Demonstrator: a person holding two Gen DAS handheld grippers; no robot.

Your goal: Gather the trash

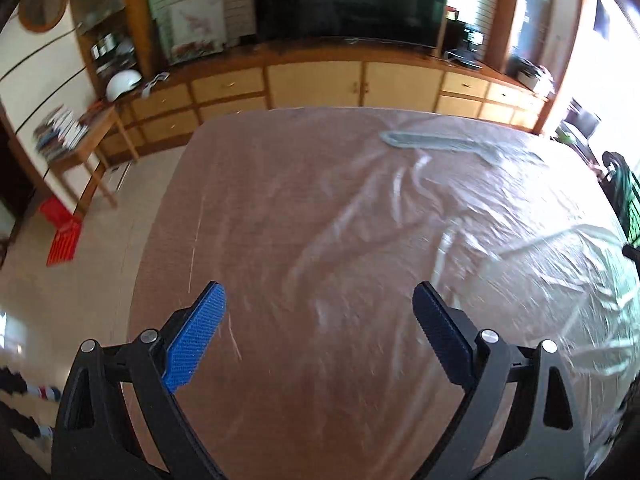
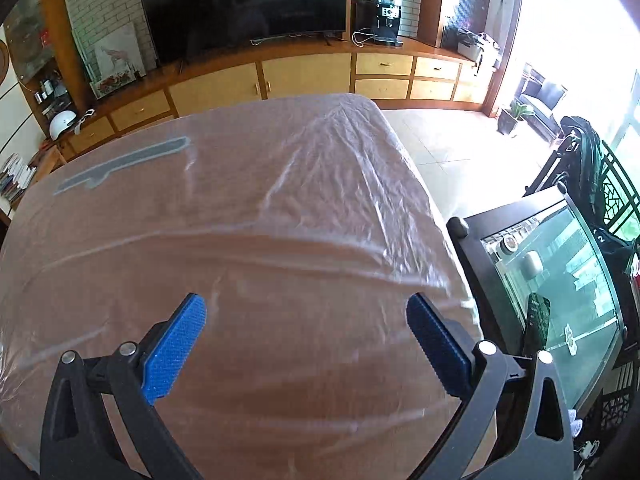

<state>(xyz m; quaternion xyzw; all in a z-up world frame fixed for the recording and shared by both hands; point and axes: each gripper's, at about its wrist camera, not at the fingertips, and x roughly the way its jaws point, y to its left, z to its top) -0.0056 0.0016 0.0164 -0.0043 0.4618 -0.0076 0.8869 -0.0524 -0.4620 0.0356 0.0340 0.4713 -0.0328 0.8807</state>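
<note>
- Blue pads up close: left gripper (image 1: 319, 322) stands wide open, nothing between its fingers, pointing down over the table (image 1: 256, 208).
- Right gripper (image 2: 306, 334) likewise, spread wide and empty, above the same table's near right part.
- Clear plastic sheet (image 1: 460, 216) covers the whole top, creased and shiny; it reads as a cover, though it could itself be the trash to gather. I cannot tell which.
- Only loose-looking candidate: a grey strip (image 1: 440, 145), long, flat and thin, with a small notch near one end. Whether it lies on or under the sheet is unclear.
- From the left gripper, the strip sits well ahead and to the right, near the table's far edge, its long axis running across the view.
- From the right gripper, the strip (image 2: 120, 164) lies well ahead and to the left, slanting up to the right.
- Neither gripper looks clearly nearer; both are well apart from it.
- My read: a long forward reach comes next, with fingers closing across the strip's narrow width.
</note>
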